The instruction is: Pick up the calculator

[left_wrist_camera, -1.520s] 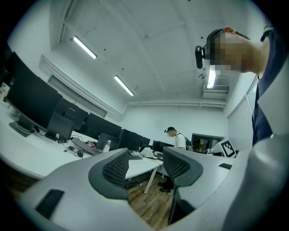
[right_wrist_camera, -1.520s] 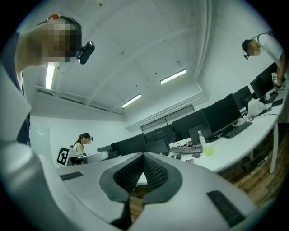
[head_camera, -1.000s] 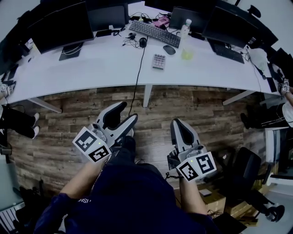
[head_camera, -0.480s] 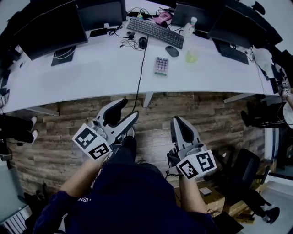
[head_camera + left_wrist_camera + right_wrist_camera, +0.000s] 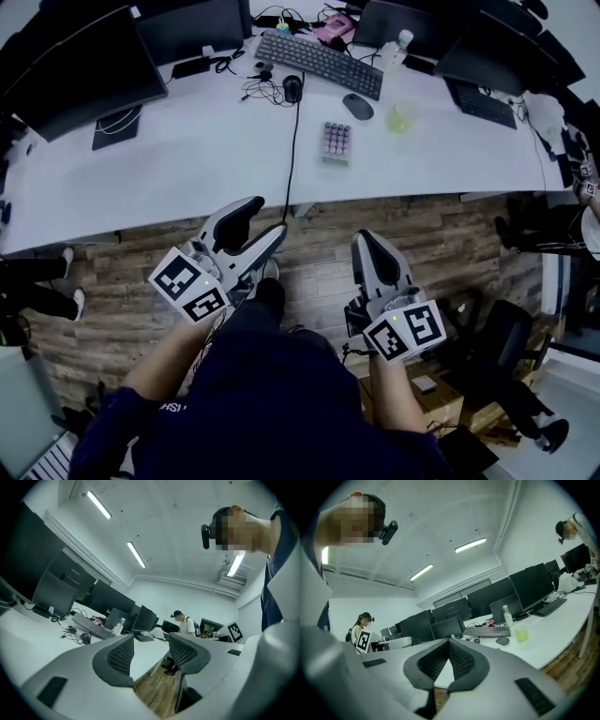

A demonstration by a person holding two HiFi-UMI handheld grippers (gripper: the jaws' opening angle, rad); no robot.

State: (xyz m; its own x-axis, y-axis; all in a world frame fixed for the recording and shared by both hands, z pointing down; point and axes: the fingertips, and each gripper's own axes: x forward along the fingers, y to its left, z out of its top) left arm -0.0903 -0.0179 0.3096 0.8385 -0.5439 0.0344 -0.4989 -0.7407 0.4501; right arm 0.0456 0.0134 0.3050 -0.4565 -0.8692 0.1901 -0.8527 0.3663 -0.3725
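Observation:
The calculator (image 5: 336,142), grey with rows of small keys, lies flat on the white desk (image 5: 206,150) near its front edge, right of a black cable (image 5: 292,141). Both grippers hang over the wooden floor, well short of the desk. My left gripper (image 5: 261,218) is open, its jaws spread with nothing between them; in the left gripper view (image 5: 151,654) floor shows through the gap. My right gripper (image 5: 371,248) is shut and empty, its pads pressed together in the right gripper view (image 5: 448,654). The calculator is hidden in both gripper views.
On the desk stand a black keyboard (image 5: 319,60), a mouse (image 5: 357,107), a second mouse (image 5: 292,88), a green cup (image 5: 401,116), a bottle (image 5: 396,49) and several monitors (image 5: 80,75). A desk leg (image 5: 302,207) stands below the calculator. A black chair (image 5: 511,347) sits at right.
The desk has shifted lower and nearer in the head view. Both grippers keep their places in the view, the left still open, the right still shut.

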